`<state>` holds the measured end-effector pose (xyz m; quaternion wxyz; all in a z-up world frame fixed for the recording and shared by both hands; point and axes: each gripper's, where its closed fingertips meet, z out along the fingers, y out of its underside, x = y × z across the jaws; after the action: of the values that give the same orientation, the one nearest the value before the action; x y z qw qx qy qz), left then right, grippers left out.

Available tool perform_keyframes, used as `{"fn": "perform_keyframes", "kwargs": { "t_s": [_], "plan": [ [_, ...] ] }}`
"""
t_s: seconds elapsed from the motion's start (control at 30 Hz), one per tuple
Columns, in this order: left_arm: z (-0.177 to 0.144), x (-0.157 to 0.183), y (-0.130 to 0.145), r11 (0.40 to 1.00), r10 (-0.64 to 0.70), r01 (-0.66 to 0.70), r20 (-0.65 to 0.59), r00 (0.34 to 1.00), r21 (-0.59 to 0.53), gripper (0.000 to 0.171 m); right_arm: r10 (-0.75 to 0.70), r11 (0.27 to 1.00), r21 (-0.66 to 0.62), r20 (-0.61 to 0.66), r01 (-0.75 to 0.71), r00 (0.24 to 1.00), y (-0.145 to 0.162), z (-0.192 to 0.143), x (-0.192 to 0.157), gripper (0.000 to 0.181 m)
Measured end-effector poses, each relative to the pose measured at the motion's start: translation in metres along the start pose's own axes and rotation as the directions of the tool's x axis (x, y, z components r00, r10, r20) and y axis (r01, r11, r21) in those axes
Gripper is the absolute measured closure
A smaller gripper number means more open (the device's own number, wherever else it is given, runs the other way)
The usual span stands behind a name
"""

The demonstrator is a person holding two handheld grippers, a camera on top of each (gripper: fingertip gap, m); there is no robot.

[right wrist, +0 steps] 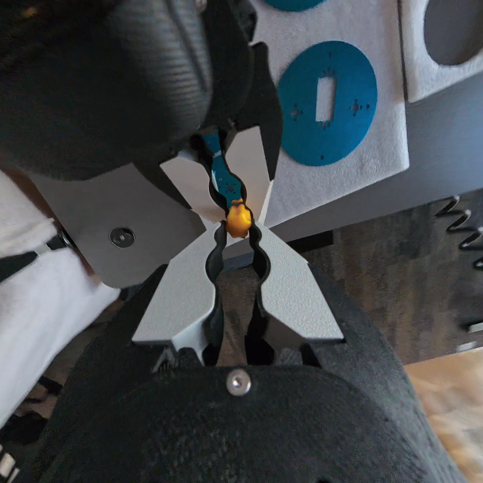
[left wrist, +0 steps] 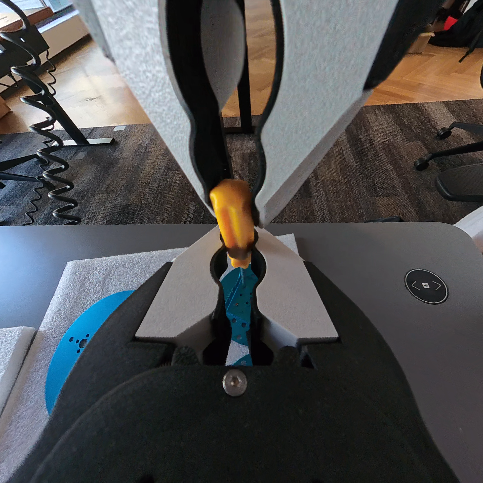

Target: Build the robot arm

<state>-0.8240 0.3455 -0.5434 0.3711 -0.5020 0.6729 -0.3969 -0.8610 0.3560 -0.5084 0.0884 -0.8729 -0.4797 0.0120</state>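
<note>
Left claw [left wrist: 236,261]: nearly pressed together, pinching a thin blue perforated bracket [left wrist: 239,300] that runs lengthwise between its fingers.
Screwdriver [left wrist: 232,219]: orange handle upright, tip down on the bracket, just beyond the left fingertips.
Right claw [right wrist: 236,227]: from opposite, pinching the handle.
Counter [left wrist: 366,261]: white foam [left wrist: 104,274] with a blue disc [right wrist: 326,104], beside the left claw.

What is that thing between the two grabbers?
An orange screwdriver. The right gripper pinches its handle, and its thin tip reaches a blue metal piece in the left gripper. The left wrist view shows it best.
</note>
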Motion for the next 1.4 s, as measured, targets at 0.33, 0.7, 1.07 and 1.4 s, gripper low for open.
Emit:
{"fn": "perform_keyframes", "kwargs": {
  "t_s": [0.33, 0.7, 1.07, 1.4],
  "plan": [
    [0.001, 0.004, 0.0, 1.0, 0.022, -0.022, -0.011, 1.0, -0.006, 0.163, -0.307, 0.949, 0.05, -0.072, 0.311, 0.949, -0.006, -0.004, -0.003, 0.162],
    [0.007, 0.007, 0.0, 0.999, 0.04, -0.04, -0.009, 0.999, -0.023, 0.162, -0.018, 1.0, 0.002, -0.065, 0.018, 0.998, 0.007, -0.003, -0.003, 0.164],
    [0.008, 0.003, 0.0, 1.0, 0.017, -0.017, 0.003, 1.0, -0.027, 0.163, 0.061, 0.998, -0.021, -0.051, -0.063, 0.997, 0.002, -0.003, 0.002, 0.164],
    [0.007, 0.005, 0.0, 0.999, 0.03, -0.03, -0.012, 0.999, -0.022, 0.163, -0.329, 0.944, -0.026, -0.036, 0.329, 0.943, 0.0, -0.002, -0.006, 0.164]
  ]
}}
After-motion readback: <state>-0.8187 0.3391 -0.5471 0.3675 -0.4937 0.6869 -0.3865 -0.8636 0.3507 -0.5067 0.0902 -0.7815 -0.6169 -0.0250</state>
